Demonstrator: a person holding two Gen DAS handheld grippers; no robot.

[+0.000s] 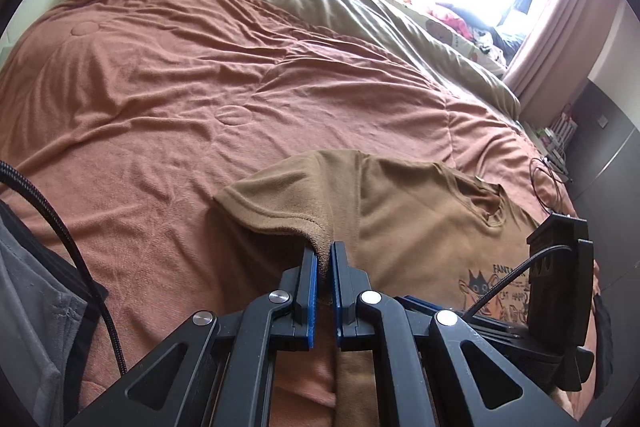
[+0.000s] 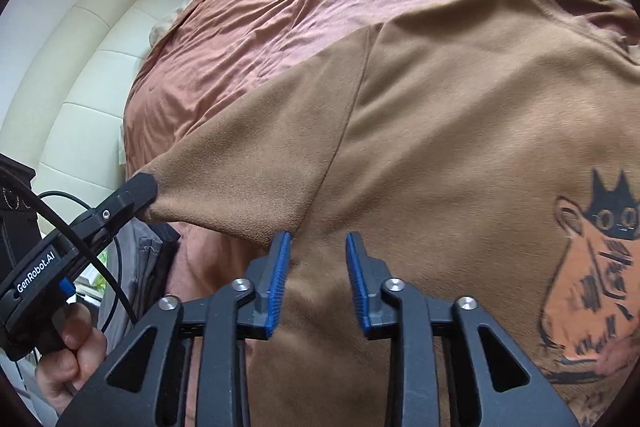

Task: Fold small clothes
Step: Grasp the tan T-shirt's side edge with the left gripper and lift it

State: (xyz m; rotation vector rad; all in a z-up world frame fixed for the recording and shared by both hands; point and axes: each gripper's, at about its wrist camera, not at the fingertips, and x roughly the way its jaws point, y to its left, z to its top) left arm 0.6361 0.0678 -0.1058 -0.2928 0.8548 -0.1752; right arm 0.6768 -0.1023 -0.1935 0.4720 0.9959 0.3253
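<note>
Brown T-shirt (image 2: 460, 131) on the bed (image 1: 160, 75) — one sleeve lifted.
The left hand-held gripper (image 1: 323, 255) pinches the hem of the sleeve (image 2: 256, 167), raising it off the rust bedspread; the right hand-held gripper (image 2: 318, 247) hovers over the shirt's side, jaws partly apart — nothing gripped between them.

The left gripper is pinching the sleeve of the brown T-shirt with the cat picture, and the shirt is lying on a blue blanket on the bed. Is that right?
Almost. The left gripper does pinch the sleeve of the brown T-shirt with the cat picture, but the blanket under it is rust-orange, not blue. The left wrist view shows it best.
</note>
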